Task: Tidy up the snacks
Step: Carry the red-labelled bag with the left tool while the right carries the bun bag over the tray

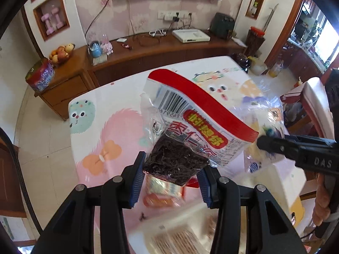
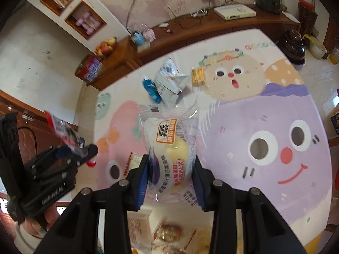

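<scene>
Left tongs [image 1: 171, 182] clamp red-banded snack pack [image 1: 197, 114], right tongs [image 2: 170, 180] clamp cake packet [image 2: 171, 148]; both held above surface [image 2: 243, 110] for sorting.

Red-banded packet [image 1: 190, 122], clear bun packet [image 2: 169, 148] aloft

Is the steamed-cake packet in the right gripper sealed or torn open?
Sealed, apparently: the cake packet in the right gripper shows an intact crimped top edge, cake inside. Its bottom end is hidden.

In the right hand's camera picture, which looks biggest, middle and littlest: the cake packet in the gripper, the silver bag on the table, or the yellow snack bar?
1. Cake packet, though it is nearest the camera, so that is unsure.
2. Silver bag.
3. Yellow snack bar.
</scene>
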